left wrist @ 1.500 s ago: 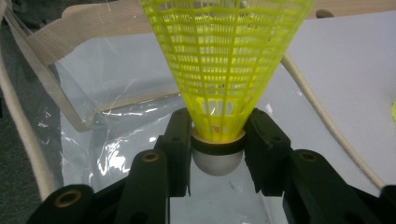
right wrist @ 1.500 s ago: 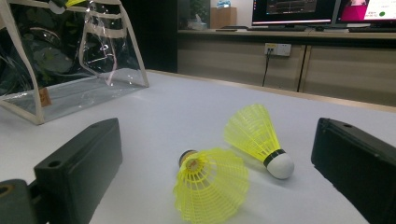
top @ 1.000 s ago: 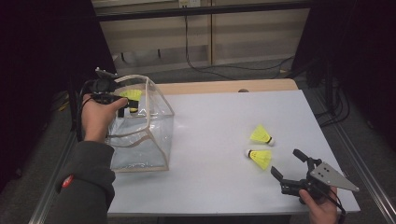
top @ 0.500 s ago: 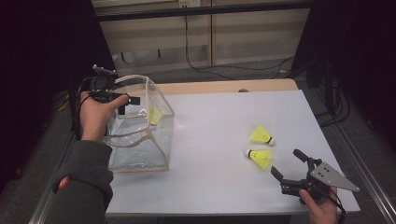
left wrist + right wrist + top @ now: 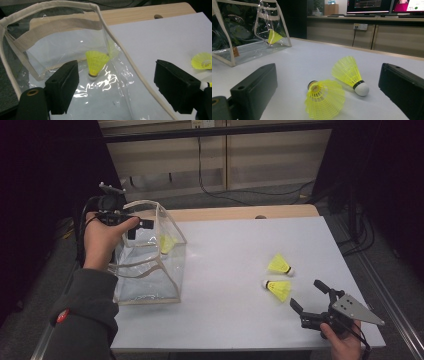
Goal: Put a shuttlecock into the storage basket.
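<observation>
The left gripper (image 5: 141, 227) hangs over the open top of the clear bag (image 5: 150, 265), and its fingers (image 5: 62, 88) are spread wide with nothing between them. They have just been opening. Right under them, a yellow shuttlecock (image 5: 95, 62) sits inside the bag with its cork end down and its yellow skirt up. It rests close to the bag's clear side wall. The bag has a pale cloth trim (image 5: 120, 47) around its edges, and it stands on the left part of the white tabletop (image 5: 230, 265). A hand (image 5: 102, 237) in a grey sleeve (image 5: 85, 315) holds this gripper.

The right gripper (image 5: 312, 297) is low by the near right corner of the tabletop. Its fingers (image 5: 253, 91) are spread wide too, and they hold nothing. Just in front of them lie two more yellow shuttlecocks. The nearer one (image 5: 324, 98) lies on its side with its open skirt facing the gripper. The other one (image 5: 350, 73) lies just behind it with its white cork (image 5: 361, 89) pointing to the right in the right gripper view. These two are close together, and they are far from the bag.
</observation>
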